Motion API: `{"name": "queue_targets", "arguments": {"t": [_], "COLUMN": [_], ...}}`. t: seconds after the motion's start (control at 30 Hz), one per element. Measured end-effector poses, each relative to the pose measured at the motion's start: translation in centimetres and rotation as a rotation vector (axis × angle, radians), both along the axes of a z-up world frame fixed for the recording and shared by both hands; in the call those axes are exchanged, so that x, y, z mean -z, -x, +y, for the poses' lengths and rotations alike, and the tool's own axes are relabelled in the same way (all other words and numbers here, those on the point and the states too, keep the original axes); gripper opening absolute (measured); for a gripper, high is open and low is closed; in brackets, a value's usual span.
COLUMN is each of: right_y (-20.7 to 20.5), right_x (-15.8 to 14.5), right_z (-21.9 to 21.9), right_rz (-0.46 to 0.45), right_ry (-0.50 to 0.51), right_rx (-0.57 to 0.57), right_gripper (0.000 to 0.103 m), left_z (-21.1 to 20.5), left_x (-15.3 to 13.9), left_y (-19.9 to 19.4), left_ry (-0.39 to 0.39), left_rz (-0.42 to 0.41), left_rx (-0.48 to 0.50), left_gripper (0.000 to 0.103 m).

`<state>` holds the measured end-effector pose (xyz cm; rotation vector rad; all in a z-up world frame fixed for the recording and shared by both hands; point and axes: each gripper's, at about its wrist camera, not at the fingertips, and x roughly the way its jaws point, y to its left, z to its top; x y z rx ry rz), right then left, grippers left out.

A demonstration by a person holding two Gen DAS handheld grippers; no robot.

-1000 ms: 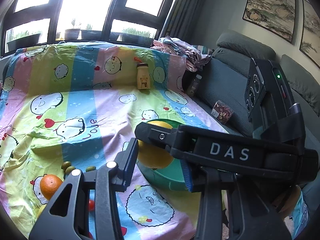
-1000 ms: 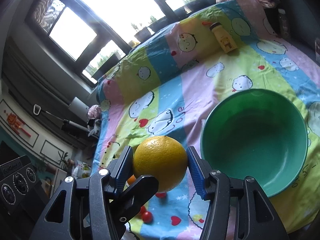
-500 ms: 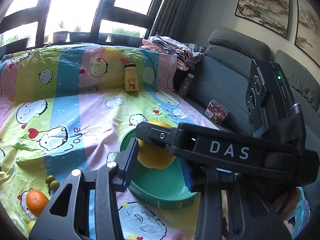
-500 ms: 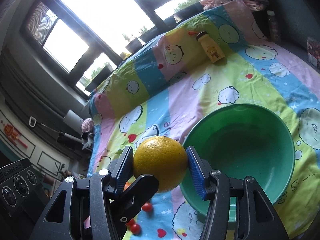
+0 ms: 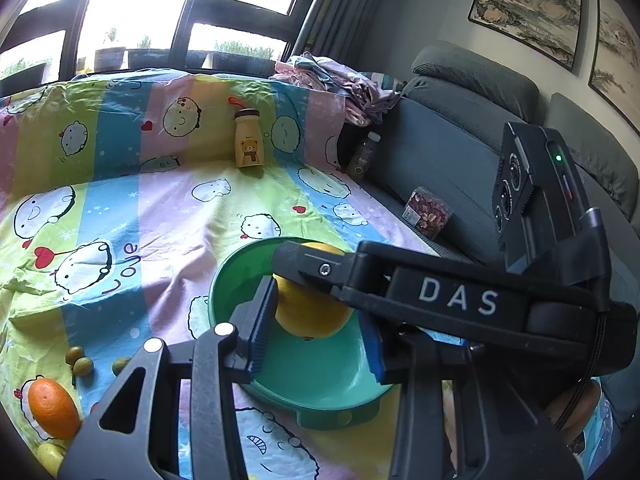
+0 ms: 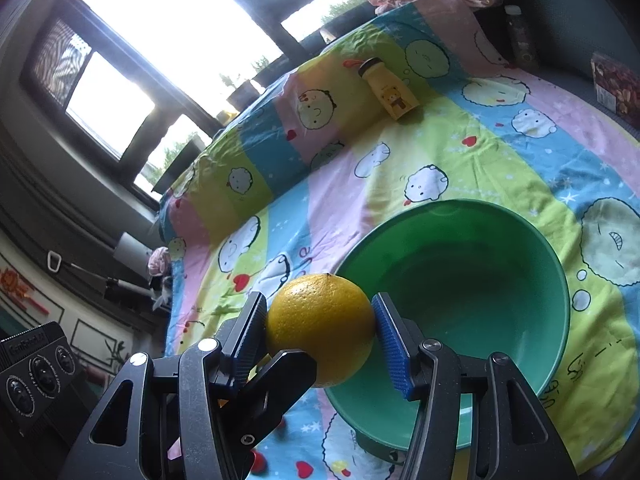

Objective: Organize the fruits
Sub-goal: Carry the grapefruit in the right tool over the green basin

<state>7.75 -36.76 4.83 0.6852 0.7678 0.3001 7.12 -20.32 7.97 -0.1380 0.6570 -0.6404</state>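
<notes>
My right gripper (image 6: 320, 330) is shut on a big yellow-orange fruit (image 6: 320, 328) and holds it over the near left rim of the green bowl (image 6: 500, 280). In the left wrist view the same fruit (image 5: 308, 312) hangs over the bowl (image 5: 312, 364), with the right gripper's black body across it. My left gripper (image 5: 314, 336) is open and empty, its blue pads on either side of the bowl. A small orange (image 5: 52, 406), three green olives (image 5: 80, 362) and a yellow fruit (image 5: 50, 454) lie on the sheet at lower left.
A cartoon-print sheet (image 5: 140, 208) covers the surface. A yellow bear bottle (image 5: 248, 144) stands at the back. A grey sofa (image 5: 460, 140) with a snack box (image 5: 428, 212) and a dark bottle (image 5: 362, 156) lies to the right. Small red fruits (image 6: 256, 460) lie below the right gripper.
Both grippers have moved right toward the bowl. The held fruit has gone from beside the bowl to over its near left rim. The left gripper stays open.
</notes>
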Motion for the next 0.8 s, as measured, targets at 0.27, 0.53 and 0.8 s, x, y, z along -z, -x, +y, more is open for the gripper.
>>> {"name": "queue_targets", "arguments": {"t": [0.27,0.53,0.8], "right_y": [-0.1,-0.3,-0.8], "right_x": [0.6,1.5,2.6], "right_z": [-0.8,-1.4,-1.8], "right_rz": [0.031,0.067,0.109], "right_ry": [0.009,0.010,0.017], "right_rx": [0.020,0.035,0.043], "right_gripper": [0.058,0.058,0.058], "left_z": [-0.9,-1.6,-2.3], "left_x": [0.7,1.5,2.6], "left_y": [-0.6,-1.4,-2.1], "left_ry": [0.007,0.008,-0.005], "left_rz": [0.030,0.069,0.097], "left_rx": [0.022,0.038,0.044], "left_gripper": [0.038,0.038,0.038]}}
